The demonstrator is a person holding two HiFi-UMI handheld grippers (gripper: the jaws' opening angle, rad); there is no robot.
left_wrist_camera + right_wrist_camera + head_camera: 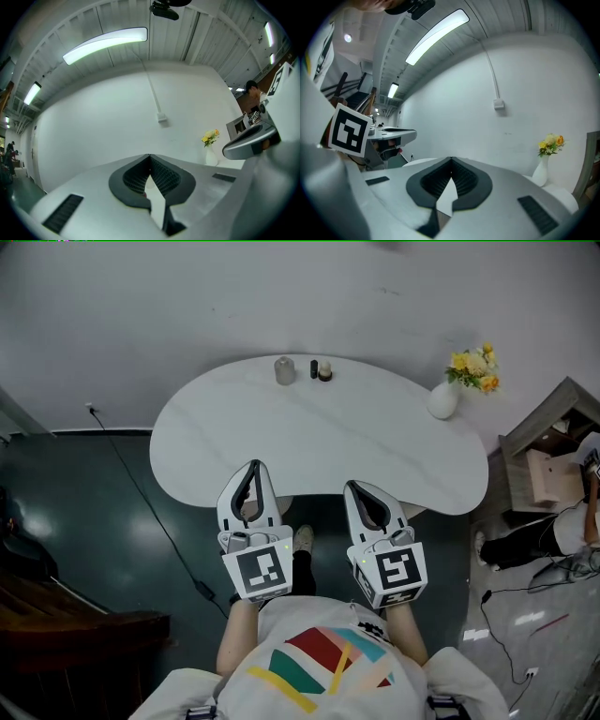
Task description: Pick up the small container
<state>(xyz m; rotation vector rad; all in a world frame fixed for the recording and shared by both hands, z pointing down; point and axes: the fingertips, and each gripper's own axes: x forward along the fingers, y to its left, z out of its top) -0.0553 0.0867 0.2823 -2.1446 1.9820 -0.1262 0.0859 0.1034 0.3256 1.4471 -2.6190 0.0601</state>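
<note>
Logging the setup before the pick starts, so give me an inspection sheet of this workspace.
Surface: curved white table, mostly bare.
Job's things: small grey container at the far edge, untouched.
Clutter: dark cylinder and another small item beside it; vase with yellow flowers.
Grippers: left gripper and right gripper both shut, empty, at the near edge.
Cables: black cable on the floor at left; more cables at right.
Surroundings: white wall, wooden stairs, a person at right.
</note>
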